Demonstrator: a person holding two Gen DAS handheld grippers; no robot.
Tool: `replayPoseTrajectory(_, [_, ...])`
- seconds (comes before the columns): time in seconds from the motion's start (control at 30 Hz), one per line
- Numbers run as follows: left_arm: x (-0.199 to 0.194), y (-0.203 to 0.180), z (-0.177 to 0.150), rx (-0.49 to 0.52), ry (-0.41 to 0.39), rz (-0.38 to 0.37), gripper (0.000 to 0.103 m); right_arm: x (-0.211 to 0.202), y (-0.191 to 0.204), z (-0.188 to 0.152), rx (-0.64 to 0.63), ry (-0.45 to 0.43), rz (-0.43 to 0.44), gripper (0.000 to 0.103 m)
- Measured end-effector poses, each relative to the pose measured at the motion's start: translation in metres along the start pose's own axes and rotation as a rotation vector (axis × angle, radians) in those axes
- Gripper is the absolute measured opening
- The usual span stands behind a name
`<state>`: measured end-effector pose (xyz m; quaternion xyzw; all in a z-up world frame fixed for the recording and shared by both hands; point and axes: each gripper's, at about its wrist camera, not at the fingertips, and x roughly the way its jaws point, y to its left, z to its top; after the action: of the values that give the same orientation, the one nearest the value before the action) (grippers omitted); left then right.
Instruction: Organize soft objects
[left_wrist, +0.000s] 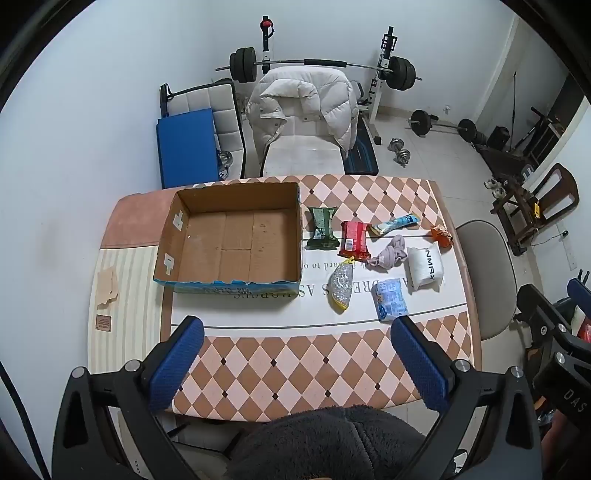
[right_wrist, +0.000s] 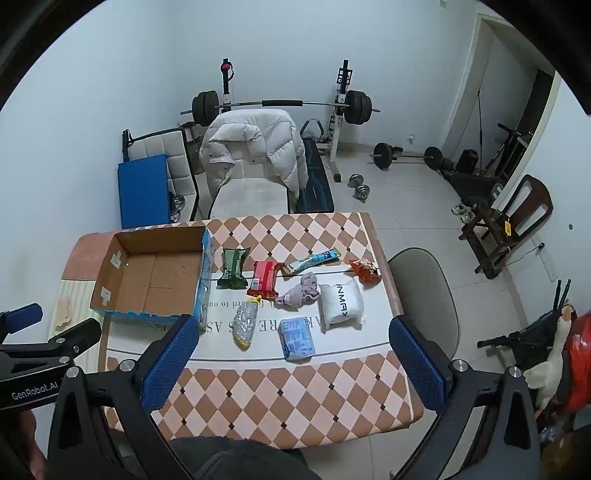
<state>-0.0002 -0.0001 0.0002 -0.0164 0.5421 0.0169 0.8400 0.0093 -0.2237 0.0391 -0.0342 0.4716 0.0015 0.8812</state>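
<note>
An empty open cardboard box (left_wrist: 236, 243) (right_wrist: 155, 280) stands at the table's left. Right of it lie a green packet (left_wrist: 322, 226) (right_wrist: 233, 267), a red packet (left_wrist: 354, 239) (right_wrist: 264, 278), a long blue-white wrapper (left_wrist: 396, 223) (right_wrist: 314, 260), an orange packet (left_wrist: 441, 235) (right_wrist: 364, 270), a pinkish cloth bundle (left_wrist: 388, 254) (right_wrist: 300, 291), a white pouch (left_wrist: 425, 266) (right_wrist: 342, 305), a silver mesh bag (left_wrist: 342, 283) (right_wrist: 245, 325) and a blue tissue pack (left_wrist: 390, 304) (right_wrist: 296, 339). My left gripper (left_wrist: 299, 365) and right gripper (right_wrist: 295, 365) are open and empty above the table's near edge.
The checkered table (left_wrist: 295, 369) (right_wrist: 288, 398) has a grey chair (left_wrist: 491, 273) (right_wrist: 424, 295) at its right. Behind it stands a chair with a white puffer jacket (left_wrist: 303, 107) (right_wrist: 255, 147), a blue mat and a barbell rack. A paper scrap (left_wrist: 107, 288) lies at the table's left.
</note>
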Motion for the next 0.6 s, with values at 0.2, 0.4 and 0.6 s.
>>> replayPoseTrajectory(0.2, [0.0,0.0,0.0,0.003,-0.002,-0.009,0.103,-0.002,-0.003,-0.003,0.004,-0.003,0.0,0.103])
replayPoseTrajectory(0.4, [-0.007,-0.007,0.003,0.0,-0.016,-0.006,0.103,-0.004,-0.006,-0.006,0.008,-0.004,0.005,0.103])
replayPoseTrajectory(0.6, [-0.012,-0.004,0.001,-0.002,-0.038,-0.003,0.103,-0.007,-0.01,-0.005,0.002,-0.011,-0.007,0.103])
